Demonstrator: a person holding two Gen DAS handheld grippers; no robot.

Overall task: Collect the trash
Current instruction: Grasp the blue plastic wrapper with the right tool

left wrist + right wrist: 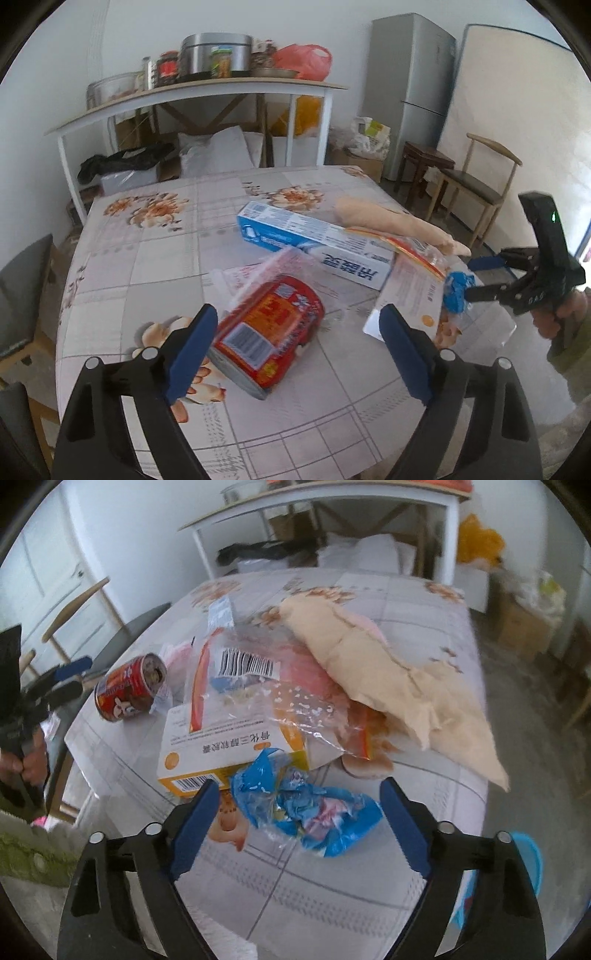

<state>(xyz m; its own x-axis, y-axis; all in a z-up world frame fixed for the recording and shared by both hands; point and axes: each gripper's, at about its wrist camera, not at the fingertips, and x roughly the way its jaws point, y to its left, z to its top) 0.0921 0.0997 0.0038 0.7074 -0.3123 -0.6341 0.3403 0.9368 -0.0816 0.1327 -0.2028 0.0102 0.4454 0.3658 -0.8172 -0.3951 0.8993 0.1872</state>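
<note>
The white and orange box, near the table's front edge in the right wrist view, carries a line of black Chinese characters, upside down to that camera, reading roughly 骨化三醇软胶囊; a barcode sits on its orange front face. The blue and white carton toward the middle of the table shows large Chinese characters, also inverted and too uncertain to read. The clear bag bears a barcode sticker, digits illegible. The red can has yellow characters and a barcode, unreadable.
</note>
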